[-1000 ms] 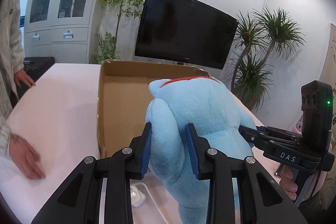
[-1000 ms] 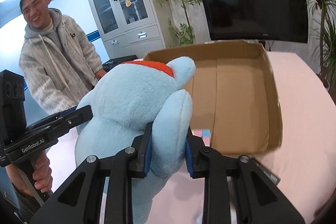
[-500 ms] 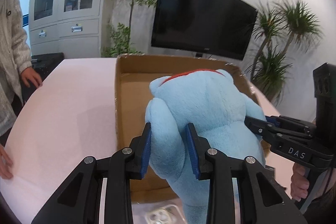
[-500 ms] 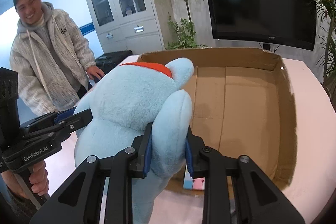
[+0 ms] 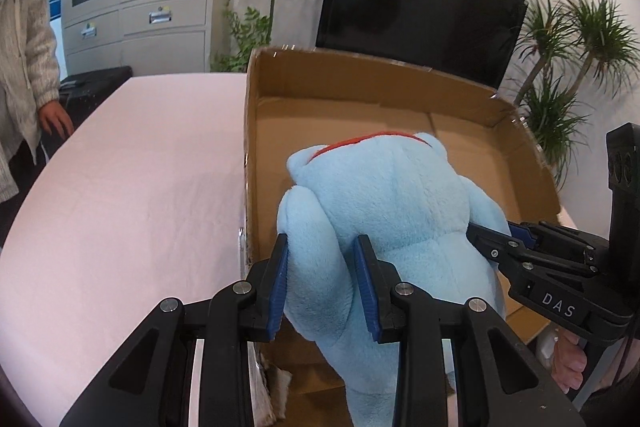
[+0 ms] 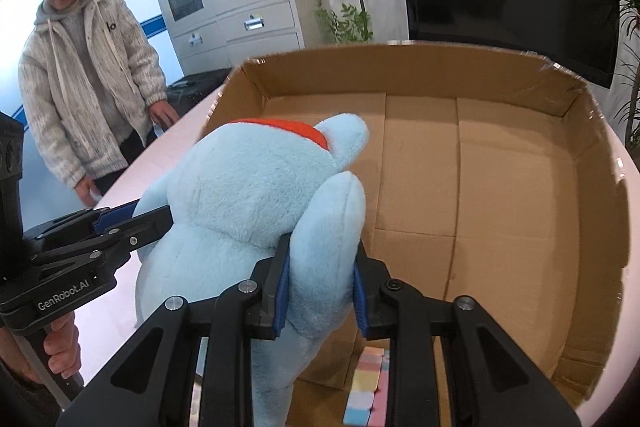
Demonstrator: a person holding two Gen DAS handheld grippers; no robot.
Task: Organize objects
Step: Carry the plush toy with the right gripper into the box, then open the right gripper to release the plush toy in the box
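Note:
A light blue plush toy point(image 5: 384, 211) with a red strip on top hangs between both grippers, over the near part of an open cardboard box point(image 5: 360, 107). My left gripper point(image 5: 322, 267) is shut on one of its limbs. My right gripper point(image 6: 320, 263) is shut on the limb on the other side point(image 6: 328, 223). In the left wrist view the right gripper point(image 5: 476, 231) shows at the toy's right flank; in the right wrist view the left gripper point(image 6: 160, 217) shows at its left flank. The box point(image 6: 500, 167) floor behind the toy is bare cardboard.
A pastel multicoloured block point(image 6: 370, 391) lies inside the box at its near edge. The box stands on a pink table point(image 5: 120, 187). A person in a light knit jacket point(image 6: 84, 75) stands at the table's far left. A black screen point(image 5: 420, 3), cabinets and plants line the back wall.
Both grippers have carried the toy forward and down, from in front of the box to over its near part. The box looks larger and I look further down into it.

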